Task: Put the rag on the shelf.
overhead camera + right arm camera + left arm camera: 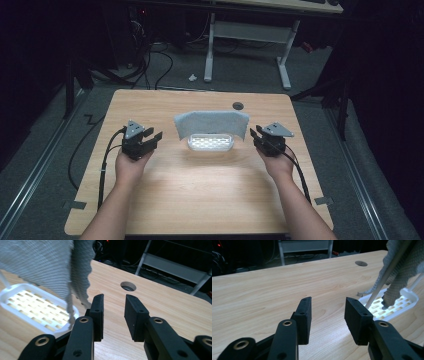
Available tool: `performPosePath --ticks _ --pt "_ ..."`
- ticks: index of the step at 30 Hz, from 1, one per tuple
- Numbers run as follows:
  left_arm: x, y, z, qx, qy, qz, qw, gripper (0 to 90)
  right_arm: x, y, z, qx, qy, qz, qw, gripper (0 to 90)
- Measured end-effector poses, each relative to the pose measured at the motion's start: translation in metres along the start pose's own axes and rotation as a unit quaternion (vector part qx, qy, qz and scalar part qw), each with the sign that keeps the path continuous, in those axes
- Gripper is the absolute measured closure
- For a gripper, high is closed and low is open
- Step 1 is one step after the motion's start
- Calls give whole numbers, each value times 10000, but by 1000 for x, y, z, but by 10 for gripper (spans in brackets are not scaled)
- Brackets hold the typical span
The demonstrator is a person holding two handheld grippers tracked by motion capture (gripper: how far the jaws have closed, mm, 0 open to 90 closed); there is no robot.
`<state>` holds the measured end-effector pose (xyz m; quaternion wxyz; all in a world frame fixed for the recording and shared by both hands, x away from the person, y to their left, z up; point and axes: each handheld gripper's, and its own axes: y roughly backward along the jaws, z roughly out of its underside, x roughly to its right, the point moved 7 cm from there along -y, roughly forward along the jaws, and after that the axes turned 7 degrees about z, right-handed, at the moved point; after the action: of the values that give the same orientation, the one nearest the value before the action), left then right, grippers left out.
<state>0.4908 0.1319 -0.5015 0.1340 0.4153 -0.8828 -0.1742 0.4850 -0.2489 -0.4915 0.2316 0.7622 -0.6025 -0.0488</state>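
Note:
A grey cloth (211, 123) hangs draped over a rack above a white slotted tray (210, 143) at the middle of the wooden table (200, 190). My left gripper (152, 135) rests left of the tray, jaws open with nothing between them. My right gripper (256, 133) sits right of the tray, also open and empty. In the left gripper view the cloth (404, 267) hangs over a thin white rod (387, 275) above the tray (392, 307). In the right gripper view the cloth (45, 267) hangs close on the left over the tray (35, 307).
A round cable hole (238, 105) lies in the table behind the cloth. Beyond the table stands a white desk frame (247, 45) on a grey floor with cables. Black cables trail from both grippers toward the table's near edge.

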Motion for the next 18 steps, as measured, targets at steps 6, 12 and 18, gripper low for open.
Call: performPosePath --ticks 6,12,18 --pt "7 12 2 19 14 47 10000 520 -11 17 -7 97 88 -208 9997 661" --pt "29 22 12 3 -57 254 9997 486 -32 40 -10 252 260 -441 9984 630" --pt "75 29 29 -123 -91 805 9966 474 -54 64 1 143 353 -656 9971 588"
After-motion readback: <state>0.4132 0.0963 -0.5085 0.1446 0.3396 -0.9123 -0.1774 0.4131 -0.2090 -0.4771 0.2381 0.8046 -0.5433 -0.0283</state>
